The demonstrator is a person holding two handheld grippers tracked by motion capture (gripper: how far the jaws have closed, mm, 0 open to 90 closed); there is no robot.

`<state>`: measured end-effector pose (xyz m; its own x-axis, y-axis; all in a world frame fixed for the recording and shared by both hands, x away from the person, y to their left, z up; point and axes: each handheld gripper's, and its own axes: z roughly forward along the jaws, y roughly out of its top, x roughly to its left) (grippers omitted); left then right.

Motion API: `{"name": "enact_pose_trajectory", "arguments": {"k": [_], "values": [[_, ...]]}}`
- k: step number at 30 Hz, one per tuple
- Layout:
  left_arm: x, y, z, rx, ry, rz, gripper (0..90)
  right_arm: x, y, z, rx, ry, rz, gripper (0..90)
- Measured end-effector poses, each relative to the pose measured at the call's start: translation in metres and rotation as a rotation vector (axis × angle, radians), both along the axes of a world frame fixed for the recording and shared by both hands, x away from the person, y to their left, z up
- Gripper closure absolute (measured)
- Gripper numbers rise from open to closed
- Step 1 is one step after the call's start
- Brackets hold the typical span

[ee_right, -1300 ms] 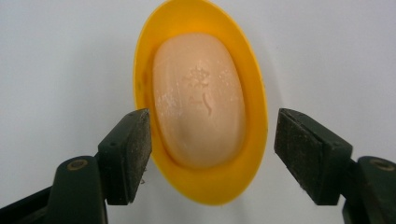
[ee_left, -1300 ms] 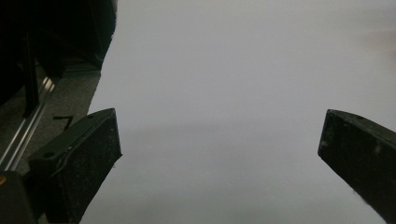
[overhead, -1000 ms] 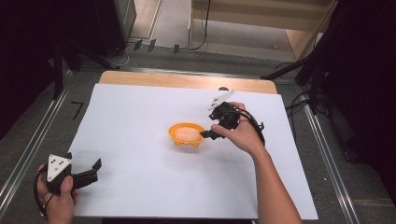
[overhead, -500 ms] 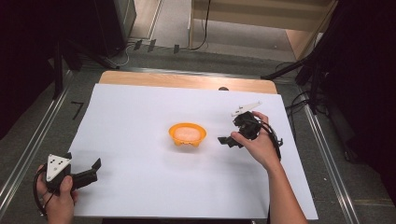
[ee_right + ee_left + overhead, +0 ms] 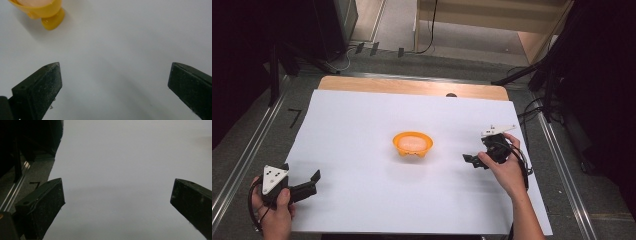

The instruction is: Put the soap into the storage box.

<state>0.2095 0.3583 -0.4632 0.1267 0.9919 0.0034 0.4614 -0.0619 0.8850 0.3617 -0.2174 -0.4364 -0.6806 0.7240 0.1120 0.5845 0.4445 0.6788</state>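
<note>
White paper (image 5: 362,125) is covering the table (image 5: 412,86) in the high view, with an orange bowl (image 5: 412,144) sitting near its middle. I am holding my left hand-held gripper (image 5: 307,185) at the near left corner and my right hand-held gripper (image 5: 472,161) just right of the bowl. My left gripper view is showing jaws spread wide over bare paper, gripping nothing. My right gripper view is showing jaws equally wide and empty, the bowl (image 5: 37,10) sitting at upper left.

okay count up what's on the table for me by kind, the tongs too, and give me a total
Orange bowl: 1
White sheet covering the table: 1
Tongs: 2, left tongs and right tongs, both open and holding nothing
Total: 4
</note>
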Motion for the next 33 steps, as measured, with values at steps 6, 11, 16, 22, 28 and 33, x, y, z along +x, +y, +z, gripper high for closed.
{"name": "enact_pose_trajectory", "arguments": {"k": [6,11,16,22,28,33], "values": [[0.000,0.000,0.000,0.000,0.000,0.000,0.0,-0.019,-0.021,-0.020,0.004,0.017,-0.047,0.0],[0.000,0.000,0.000,-0.001,0.000,-0.002,0.0,-0.032,-0.033,-0.029,0.016,0.010,-0.068,0.0],[0.000,0.000,0.000,-0.001,0.000,-0.001,0.0,-0.045,-0.047,-0.037,0.049,0.004,-0.090,0.0],[0.000,0.000,0.000,0.002,0.000,-0.002,0.0,-0.060,-0.064,-0.039,0.065,-0.026,-0.128,0.0],[0.000,0.000,0.000,0.003,-0.002,-0.001,0.0,-0.071,-0.075,-0.042,0.080,-0.030,-0.155,0.0],[0.000,-0.001,0.000,0.007,-0.001,-0.002,0.0,-0.084,-0.088,-0.045,0.085,-0.039,-0.179,0.0]]}}
